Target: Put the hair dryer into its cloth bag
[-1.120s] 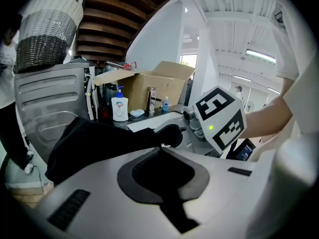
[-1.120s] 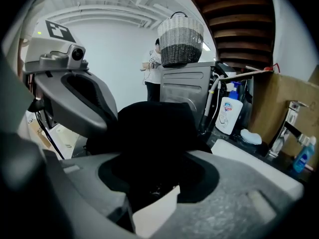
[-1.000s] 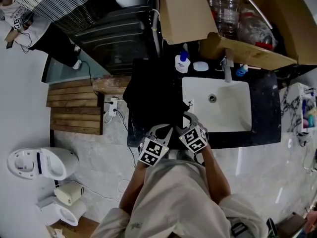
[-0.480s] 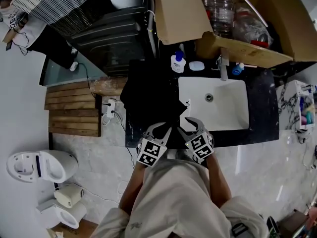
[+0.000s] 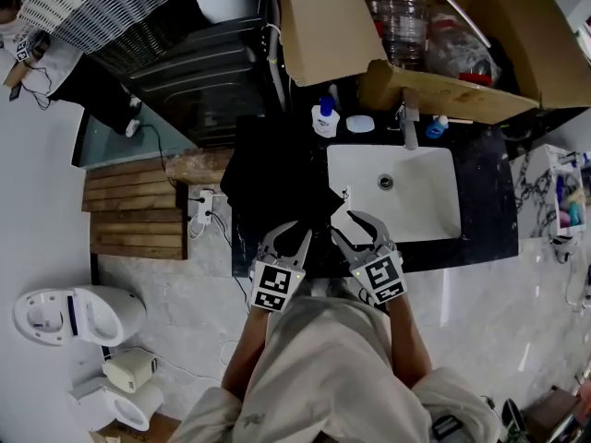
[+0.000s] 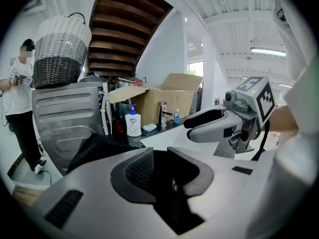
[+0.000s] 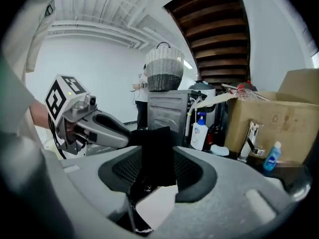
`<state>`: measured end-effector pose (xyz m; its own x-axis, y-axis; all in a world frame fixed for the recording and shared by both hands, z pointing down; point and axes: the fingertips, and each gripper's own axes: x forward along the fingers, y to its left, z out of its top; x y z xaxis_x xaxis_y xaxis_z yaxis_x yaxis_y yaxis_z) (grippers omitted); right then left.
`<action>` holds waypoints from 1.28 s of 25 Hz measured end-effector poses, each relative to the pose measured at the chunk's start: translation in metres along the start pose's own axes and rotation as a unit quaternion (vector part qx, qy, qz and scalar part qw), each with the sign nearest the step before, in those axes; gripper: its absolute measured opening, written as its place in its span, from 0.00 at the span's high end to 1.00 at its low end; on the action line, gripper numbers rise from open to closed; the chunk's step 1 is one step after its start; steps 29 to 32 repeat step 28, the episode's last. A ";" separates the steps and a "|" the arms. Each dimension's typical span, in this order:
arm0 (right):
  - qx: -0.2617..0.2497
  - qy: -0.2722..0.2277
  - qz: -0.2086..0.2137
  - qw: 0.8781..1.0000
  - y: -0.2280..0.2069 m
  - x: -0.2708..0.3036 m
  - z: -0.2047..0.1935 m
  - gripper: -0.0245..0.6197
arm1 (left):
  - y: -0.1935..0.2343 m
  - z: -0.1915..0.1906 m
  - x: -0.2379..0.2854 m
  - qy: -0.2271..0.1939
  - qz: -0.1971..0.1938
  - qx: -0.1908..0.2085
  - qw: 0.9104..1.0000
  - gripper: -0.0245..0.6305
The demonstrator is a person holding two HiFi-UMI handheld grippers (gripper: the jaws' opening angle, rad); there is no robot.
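The black cloth bag (image 5: 277, 169) lies slumped on the dark counter to the left of the sink. My right gripper (image 5: 355, 229) is shut on a strip of the bag's edge (image 7: 157, 148), which hangs up between its pads. My left gripper (image 5: 288, 235) hovers beside it over the counter's front edge. Its jaws are opening, and in the left gripper view (image 6: 159, 168) the pads press on nothing, with only the dark bag (image 6: 87, 148) behind them. The right gripper (image 6: 209, 123) shows close on its right. No hair dryer is visible in any view.
The white sink (image 5: 392, 192) with its faucet (image 5: 409, 127) is right of the bag. A soap bottle (image 5: 323, 118) and an open cardboard box (image 5: 406, 35) stand at the back. A washing machine (image 5: 203, 72) with a wicker basket (image 5: 102, 7) stands left, next to a person (image 5: 46, 53).
The left jaws have parted from shut and let go of the cloth. Both grippers have risen, the right one lifting the bag's edge with it.
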<state>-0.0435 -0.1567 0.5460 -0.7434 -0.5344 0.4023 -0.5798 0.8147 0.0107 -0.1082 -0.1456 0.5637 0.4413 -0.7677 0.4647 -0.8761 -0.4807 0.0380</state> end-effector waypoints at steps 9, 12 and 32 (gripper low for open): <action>-0.003 -0.010 0.003 1.000 0.004 -0.005 0.004 0.67 | 0.007 0.009 -0.010 -0.021 0.016 -0.008 1.000 0.83; -0.006 -0.010 0.008 1.000 0.006 -0.004 0.003 0.67 | 0.008 0.009 -0.011 -0.021 0.019 -0.009 1.000 0.83; -0.005 -0.003 0.016 1.000 0.006 0.005 0.003 0.67 | 0.014 0.010 -0.005 -0.019 0.018 -0.010 1.000 0.83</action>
